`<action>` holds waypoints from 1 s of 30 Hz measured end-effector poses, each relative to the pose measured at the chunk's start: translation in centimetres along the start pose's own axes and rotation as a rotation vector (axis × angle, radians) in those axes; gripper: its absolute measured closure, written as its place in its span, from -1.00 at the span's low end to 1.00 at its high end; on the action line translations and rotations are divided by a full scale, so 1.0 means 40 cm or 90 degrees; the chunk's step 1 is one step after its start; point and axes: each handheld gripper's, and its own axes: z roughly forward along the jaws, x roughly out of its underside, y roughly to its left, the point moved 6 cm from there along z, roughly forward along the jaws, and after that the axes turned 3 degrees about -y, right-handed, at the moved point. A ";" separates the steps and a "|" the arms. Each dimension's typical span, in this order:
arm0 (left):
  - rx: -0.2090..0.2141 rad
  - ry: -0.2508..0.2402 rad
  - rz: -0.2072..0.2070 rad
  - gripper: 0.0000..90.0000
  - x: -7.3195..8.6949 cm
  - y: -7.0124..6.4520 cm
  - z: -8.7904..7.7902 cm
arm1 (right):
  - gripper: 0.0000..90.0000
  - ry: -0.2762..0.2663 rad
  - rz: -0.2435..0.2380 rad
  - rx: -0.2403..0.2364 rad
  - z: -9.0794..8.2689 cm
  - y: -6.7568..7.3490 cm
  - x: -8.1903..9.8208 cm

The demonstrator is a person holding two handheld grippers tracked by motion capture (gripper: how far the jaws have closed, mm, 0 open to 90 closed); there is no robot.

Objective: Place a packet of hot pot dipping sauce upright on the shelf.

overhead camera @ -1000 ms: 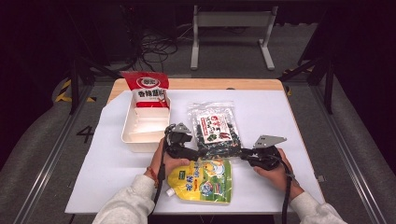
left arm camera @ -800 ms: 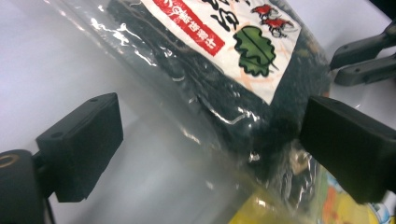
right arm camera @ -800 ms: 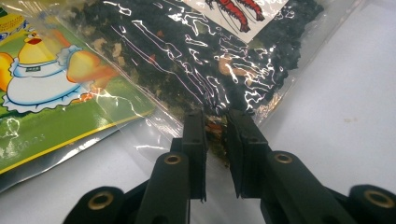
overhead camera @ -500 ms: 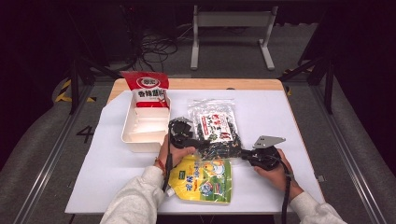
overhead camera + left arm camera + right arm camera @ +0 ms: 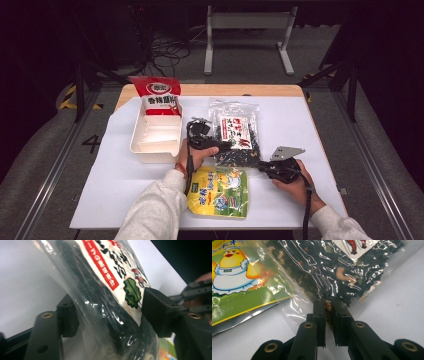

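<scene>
Pinching seaweed bag [image 5: 234, 136] corner, right hand-held gripper [image 5: 328, 312] (left hand-held gripper [image 5: 107, 315] spread, straddling its edge).

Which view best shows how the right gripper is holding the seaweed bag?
The right gripper view: the right gripper has its jaws pinched shut on the seaweed bag at its clear edge. The high view shows that grip small and distant. The left gripper view shows the bag between open jaws.

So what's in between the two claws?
The clear seaweed bag lies between them in the high view. The right claw is pinched shut on its edge, and the left claw is open around its other side.
</scene>
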 end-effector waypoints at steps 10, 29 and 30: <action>0.084 -0.072 0.112 0.46 -0.043 -0.072 -0.046 | 0.77 -0.003 -0.007 -0.007 -0.003 0.003 0.003; 0.024 -0.164 0.306 0.64 -0.063 -0.208 -0.100 | 0.38 -0.076 0.018 0.003 -0.048 -0.012 -0.006; 0.017 -0.170 0.316 0.64 -0.065 -0.214 -0.108 | 0.37 -0.083 0.023 0.003 -0.054 -0.015 -0.007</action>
